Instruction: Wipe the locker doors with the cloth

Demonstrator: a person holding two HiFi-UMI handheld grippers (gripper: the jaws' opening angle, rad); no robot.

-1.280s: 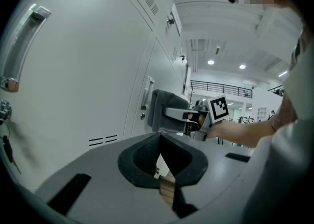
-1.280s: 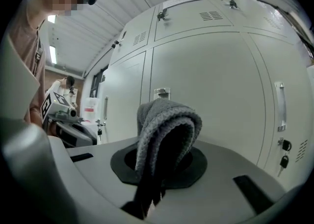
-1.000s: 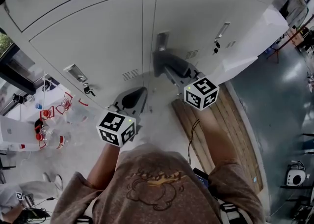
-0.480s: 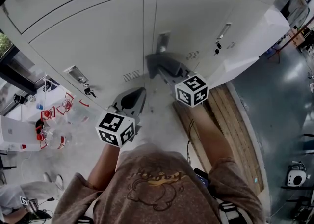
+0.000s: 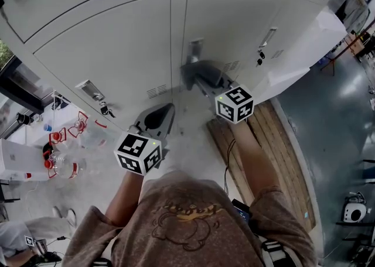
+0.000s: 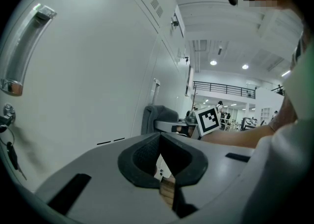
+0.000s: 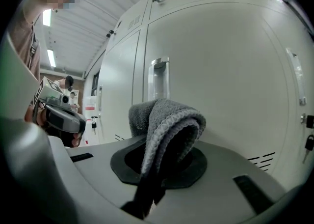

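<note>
A folded grey cloth (image 7: pixel 164 129) sticks out of my right gripper (image 7: pixel 159 161), which is shut on it. In the head view the cloth (image 5: pixel 196 74) presses against the white locker door (image 5: pixel 234 26) just below its recessed handle (image 5: pixel 195 49). The right gripper (image 5: pixel 202 81) is behind it. My left gripper (image 5: pixel 157 120) is held low, below the neighbouring door (image 5: pixel 111 49), jaws shut with nothing between them. In the left gripper view the jaws (image 6: pixel 164 166) meet, and the cloth (image 6: pixel 157 118) shows beyond them against the lockers.
Each door has a handle (image 5: pixel 91 89), vent slots (image 5: pixel 156 89) and a lock with keys (image 5: pixel 105 108). A wooden pallet (image 5: pixel 275 160) lies on the floor at the right. Plastic bottles with red caps (image 5: pixel 61 160) stand at the left. White sheeting (image 5: pixel 304 49) leans against the lockers on the right.
The right gripper with the cloth slid left across the door, then back right and slightly up toward the handle. The left gripper has stayed in place.
</note>
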